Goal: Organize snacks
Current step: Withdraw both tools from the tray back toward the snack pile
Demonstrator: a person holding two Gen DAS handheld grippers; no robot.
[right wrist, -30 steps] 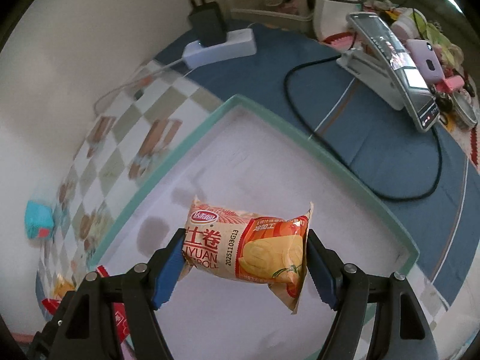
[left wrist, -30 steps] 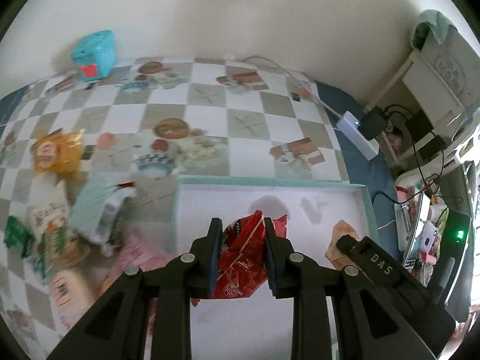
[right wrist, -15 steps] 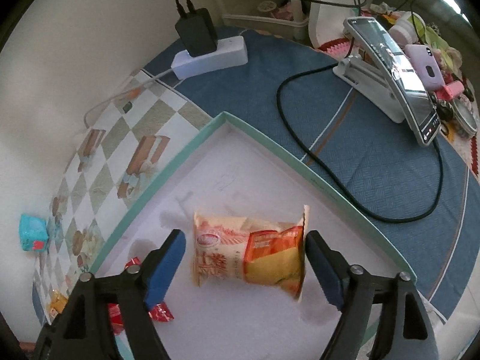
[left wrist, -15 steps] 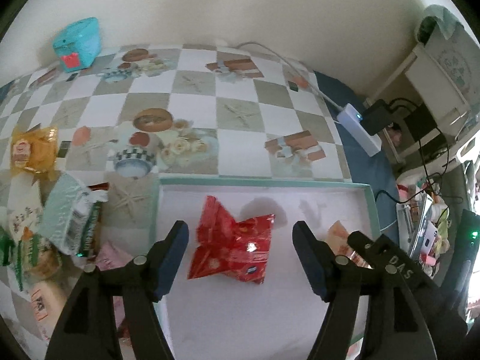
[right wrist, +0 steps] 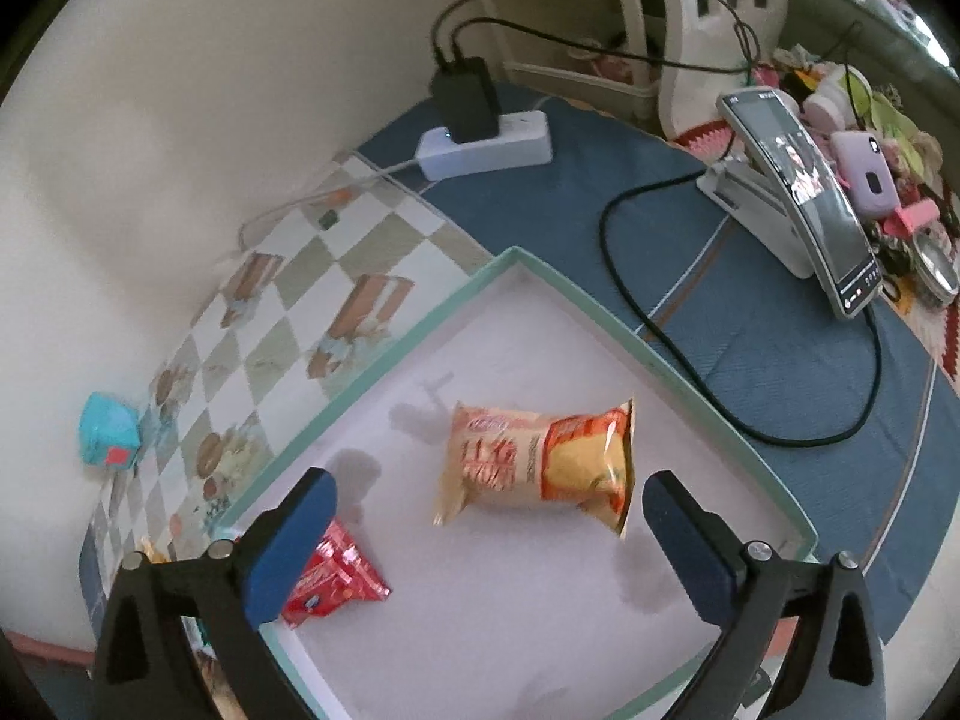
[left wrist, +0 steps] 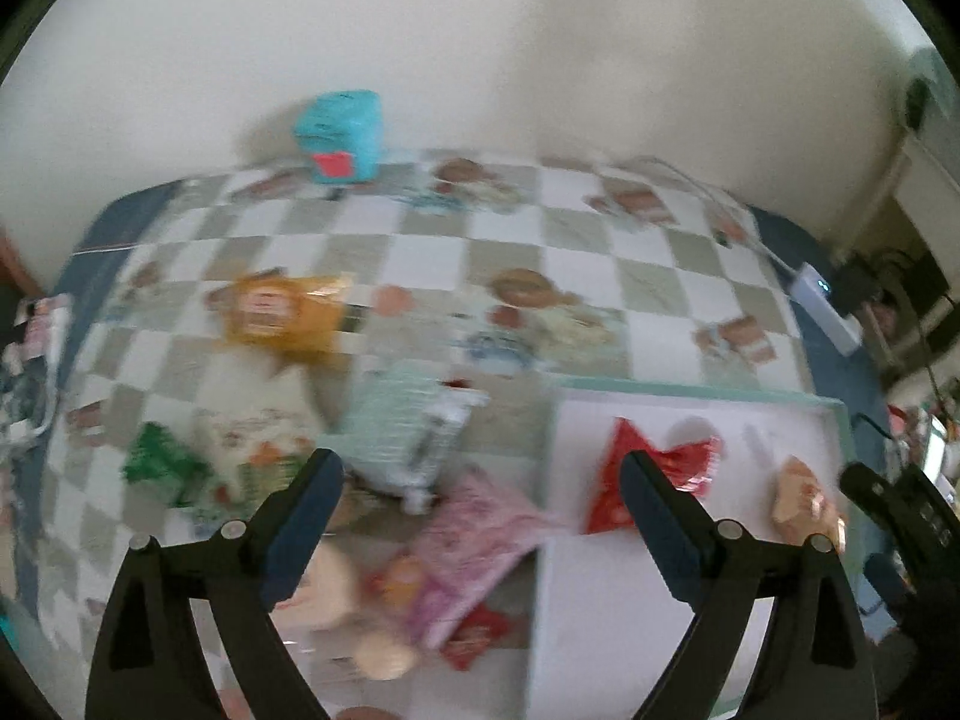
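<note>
A shallow white tray with a teal rim (right wrist: 384,360) (left wrist: 690,389) lies on the table. An orange egg-roll packet (right wrist: 540,462) (left wrist: 801,495) lies flat in it, and a red packet (right wrist: 333,579) (left wrist: 651,480) lies near the tray's left edge. My right gripper (right wrist: 486,531) hovers just above the orange packet, jaws opening wide, nothing pressed between them. My left gripper (left wrist: 480,501) hangs over the heap of loose snacks left of the tray, jaws opening, empty. The left wrist view is blurred.
Loose snacks lie on the checkered cloth: an orange packet (left wrist: 282,315), a green one (left wrist: 156,468), a pale teal one (left wrist: 408,438), a pink one (left wrist: 474,546). A teal box (left wrist: 342,135) stands by the wall. A power strip (right wrist: 486,144), cables and a phone on a stand (right wrist: 804,204) lie right of the tray.
Both grippers let go: the red packet and the orange packet dropped into the tray. My left gripper then swung left over the loose snacks; the right gripper rose a little and opened wider.
</note>
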